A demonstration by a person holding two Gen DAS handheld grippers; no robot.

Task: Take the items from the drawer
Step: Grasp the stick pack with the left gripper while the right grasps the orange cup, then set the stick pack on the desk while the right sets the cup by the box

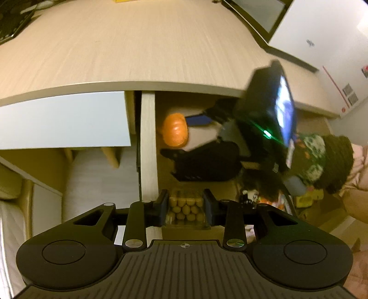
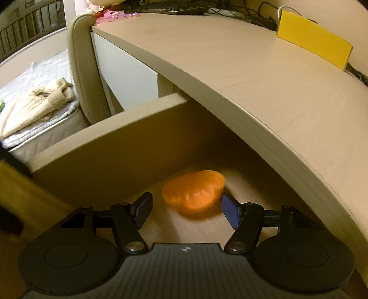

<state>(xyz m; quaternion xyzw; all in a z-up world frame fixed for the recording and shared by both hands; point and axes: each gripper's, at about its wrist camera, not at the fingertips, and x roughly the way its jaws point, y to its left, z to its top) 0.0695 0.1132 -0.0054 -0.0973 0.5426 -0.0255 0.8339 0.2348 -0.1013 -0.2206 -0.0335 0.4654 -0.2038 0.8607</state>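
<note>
An orange toy pumpkin (image 2: 194, 195) lies on the floor of the open wooden drawer (image 2: 115, 142) under the desk. My right gripper (image 2: 186, 202) reaches into the drawer, open, with one finger on each side of the pumpkin. Its blue pad (image 2: 230, 211) is at the pumpkin's right edge, and the left finger stands apart from it. The left wrist view shows the same pumpkin (image 1: 174, 131) with the right gripper's blue pad (image 1: 199, 120) beside it. My left gripper (image 1: 185, 209) is shut on a clear box of small tan balls (image 1: 186, 208), held above the drawer's near end.
The desk top (image 2: 253, 80) overhangs the drawer closely. On it are a yellow box (image 2: 315, 43) and a keyboard (image 2: 172, 9). A white drawer front (image 1: 64, 119) is to the left. A bed with a cream garment (image 2: 34, 103) lies beyond. The person's patterned sleeve (image 1: 317, 156) is at right.
</note>
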